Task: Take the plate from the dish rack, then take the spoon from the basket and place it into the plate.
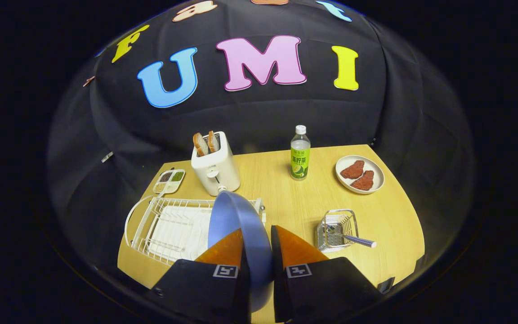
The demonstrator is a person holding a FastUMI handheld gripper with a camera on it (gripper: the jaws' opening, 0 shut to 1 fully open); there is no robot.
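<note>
A blue plate (236, 220) stands on edge between my two fingers, and my gripper (257, 234) is shut on its rim. The plate is lifted above the right end of the white wire dish rack (169, 227) and hides part of it. To the right of my fingers a small wire basket (336, 229) stands on the wooden table (295, 198). A spoon (353, 239) lies tilted in the basket, with its handle sticking out over the right side.
A white toaster (215, 168) with two bread slices stands beyond the rack. Left of it lies a small divided dish (169, 181). A green-labelled bottle (300, 155) stands mid-table at the back. A white plate (359, 173) with two meat pieces sits at the back right.
</note>
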